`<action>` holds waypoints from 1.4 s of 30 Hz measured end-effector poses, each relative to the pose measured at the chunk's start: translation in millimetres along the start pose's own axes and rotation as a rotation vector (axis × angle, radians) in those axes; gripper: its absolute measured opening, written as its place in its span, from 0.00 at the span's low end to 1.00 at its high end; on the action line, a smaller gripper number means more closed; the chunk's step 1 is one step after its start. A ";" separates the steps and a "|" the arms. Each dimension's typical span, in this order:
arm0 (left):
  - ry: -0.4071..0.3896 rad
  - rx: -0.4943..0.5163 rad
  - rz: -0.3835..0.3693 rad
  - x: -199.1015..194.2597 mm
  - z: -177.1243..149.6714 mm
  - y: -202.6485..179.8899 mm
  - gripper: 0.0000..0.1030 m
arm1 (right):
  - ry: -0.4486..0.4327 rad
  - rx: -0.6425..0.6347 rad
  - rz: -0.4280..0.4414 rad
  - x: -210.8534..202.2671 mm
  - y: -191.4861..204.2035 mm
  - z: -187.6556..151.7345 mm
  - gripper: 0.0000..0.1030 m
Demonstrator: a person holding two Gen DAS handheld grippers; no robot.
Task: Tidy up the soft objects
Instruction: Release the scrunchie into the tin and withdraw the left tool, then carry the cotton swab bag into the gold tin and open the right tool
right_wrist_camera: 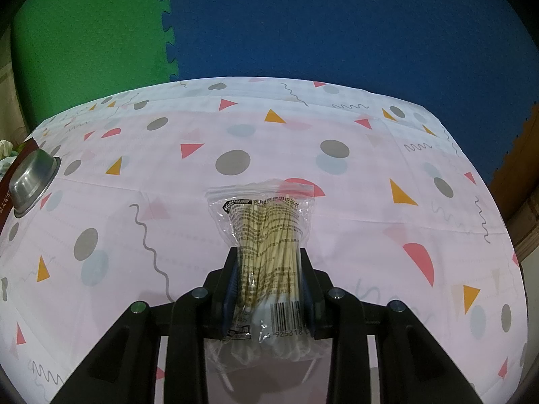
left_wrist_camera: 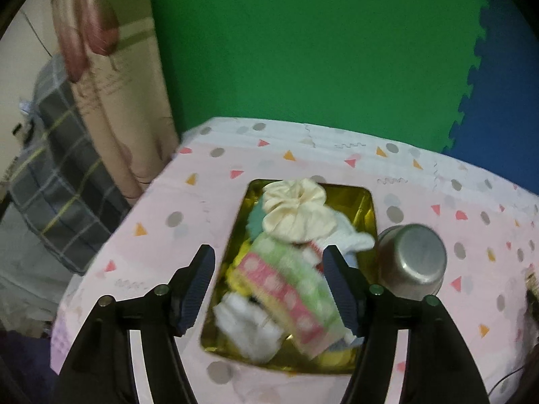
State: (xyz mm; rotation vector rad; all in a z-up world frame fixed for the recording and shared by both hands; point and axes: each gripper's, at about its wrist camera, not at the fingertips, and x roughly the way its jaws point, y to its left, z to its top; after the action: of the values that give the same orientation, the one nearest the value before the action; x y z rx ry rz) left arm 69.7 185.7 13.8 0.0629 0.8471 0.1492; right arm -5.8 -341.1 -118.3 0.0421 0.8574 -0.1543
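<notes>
Left wrist view: left gripper [left_wrist_camera: 269, 289] poised above a gold tray [left_wrist_camera: 365, 202], jaws spread wide with nothing between the pads, one finger [left_wrist_camera: 198, 289] over the tray's left rim and the other over its right side. Piled inside the tray: a cream scrunched cloth [left_wrist_camera: 296, 213] at the far end, a teal piece [left_wrist_camera: 257, 220] peeking out just left of it, a white cloth [left_wrist_camera: 350, 239] against the right wall, a pink and green dotted cloth [left_wrist_camera: 286, 286] lying slantwise across the middle, a white fluffy piece [left_wrist_camera: 251, 328] at the near end, and a bit of yellow [left_wrist_camera: 237, 272] under the dotted cloth. Somewhat blurred, so finer detail hard to tell. Just right of the tray, touching or nearly touching its wall, a steel bowl [left_wrist_camera: 412, 259] turned upside down on the patterned tablecloth [left_wrist_camera: 151, 215]. Behind the tray, past the table's far edge, a green foam mat [left_wrist_camera: 303, 50] joined to a blue foam mat [left_wrist_camera: 502, 84].

Right wrist view: right gripper [right_wrist_camera: 269, 289] pinching a clear zip bag of cotton swabs [right_wrist_camera: 266, 229], jaws closed against both sides of the bag near its lower half, the bag's zip end pointing away over the tablecloth [right_wrist_camera: 303, 134]. Far left of the bag, at the frame's edge, the steel bowl [right_wrist_camera: 32, 181] again, with a sliver of the cloth pile beyond it. Well apart from the tray, then, the bag.
</notes>
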 end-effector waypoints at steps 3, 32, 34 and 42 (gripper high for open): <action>-0.020 0.005 0.029 -10.3 -18.7 1.9 0.66 | 0.000 0.004 0.005 0.1 -1.4 -0.1 0.32; -0.082 0.017 0.147 -15.9 -84.2 -6.7 0.77 | 0.019 0.000 -0.041 -3.1 12.6 3.4 0.27; -0.085 0.012 0.139 -15.8 -86.1 -6.1 0.79 | 0.023 -0.008 -0.038 -4.3 17.3 3.9 0.27; -0.082 -0.020 0.124 -11.9 -90.8 -0.4 0.80 | 0.012 -0.027 0.023 -17.7 51.7 11.4 0.27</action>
State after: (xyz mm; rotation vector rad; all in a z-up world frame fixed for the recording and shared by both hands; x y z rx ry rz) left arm -6.1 183.1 -37.4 0.1023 0.7602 0.2694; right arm -0.7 -289.0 -98.8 0.0275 0.8703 -0.1214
